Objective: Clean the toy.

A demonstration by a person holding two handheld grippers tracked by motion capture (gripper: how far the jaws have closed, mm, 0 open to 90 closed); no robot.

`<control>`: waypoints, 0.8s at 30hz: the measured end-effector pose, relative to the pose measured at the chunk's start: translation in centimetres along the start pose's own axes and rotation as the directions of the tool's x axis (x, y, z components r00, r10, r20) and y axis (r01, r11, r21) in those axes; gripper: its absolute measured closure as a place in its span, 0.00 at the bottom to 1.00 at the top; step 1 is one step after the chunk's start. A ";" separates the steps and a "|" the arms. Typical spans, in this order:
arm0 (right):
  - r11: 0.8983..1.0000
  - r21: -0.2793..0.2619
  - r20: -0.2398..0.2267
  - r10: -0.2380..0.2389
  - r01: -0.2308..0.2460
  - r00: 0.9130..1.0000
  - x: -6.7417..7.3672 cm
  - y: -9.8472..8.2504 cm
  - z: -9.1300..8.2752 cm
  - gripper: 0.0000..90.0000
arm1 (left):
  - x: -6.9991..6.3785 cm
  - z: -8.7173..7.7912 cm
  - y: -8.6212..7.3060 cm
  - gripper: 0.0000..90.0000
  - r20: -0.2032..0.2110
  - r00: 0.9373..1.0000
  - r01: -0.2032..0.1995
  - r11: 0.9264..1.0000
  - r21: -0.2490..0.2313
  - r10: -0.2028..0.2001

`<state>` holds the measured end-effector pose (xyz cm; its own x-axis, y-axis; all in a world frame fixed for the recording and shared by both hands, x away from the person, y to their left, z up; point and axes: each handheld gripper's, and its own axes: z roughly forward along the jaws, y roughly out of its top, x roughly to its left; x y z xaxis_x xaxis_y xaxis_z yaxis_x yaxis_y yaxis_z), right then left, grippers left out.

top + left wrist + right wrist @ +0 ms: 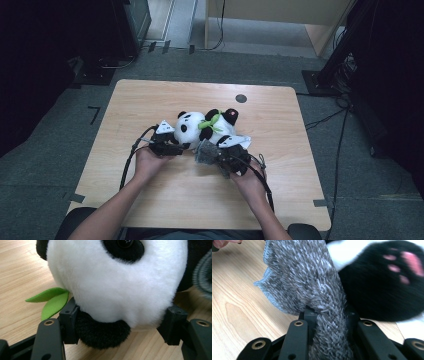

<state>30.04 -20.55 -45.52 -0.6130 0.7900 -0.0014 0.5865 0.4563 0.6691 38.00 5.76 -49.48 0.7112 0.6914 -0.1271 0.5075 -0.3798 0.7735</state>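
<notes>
Standing on grey carpet with dark stands and cables around it, the wooden table (150, 100) bears a small black disc (241, 98) near its far edge. A panda (192, 125) lies mid-table with a green leaf (209, 124) at its neck. The left gripper (172, 148) clamps the panda's head, pads pressing white fur on both sides in the left gripper view. The right gripper (220, 156) pinches a grey fuzzy sock (206, 152) tight, just beside the panda. Its own view adds a black paw (387, 277) with pink pads, slightly blurred, probably touching the sock.
</notes>
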 end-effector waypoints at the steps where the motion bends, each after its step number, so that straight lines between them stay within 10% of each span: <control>1: 1.000 0.002 0.002 0.001 -0.001 1.000 -0.1 -0.1 -0.2 0.81 | 0.0 0.0 0.0 0.36 -0.001 1.000 -0.002 1.000 0.001 0.002; 24: 0.995 -0.034 -0.014 0.098 -0.098 0.995 -5.5 -2.5 -4.0 0.80 | 0.1 0.0 0.1 0.36 0.009 1.000 0.013 1.000 -0.006 -0.013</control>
<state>29.81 -27.73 -44.22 -0.5602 0.8250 0.0742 0.6253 0.3625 0.6911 38.11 5.78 -49.45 0.7091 0.6905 -0.1424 0.5136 -0.3676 0.7753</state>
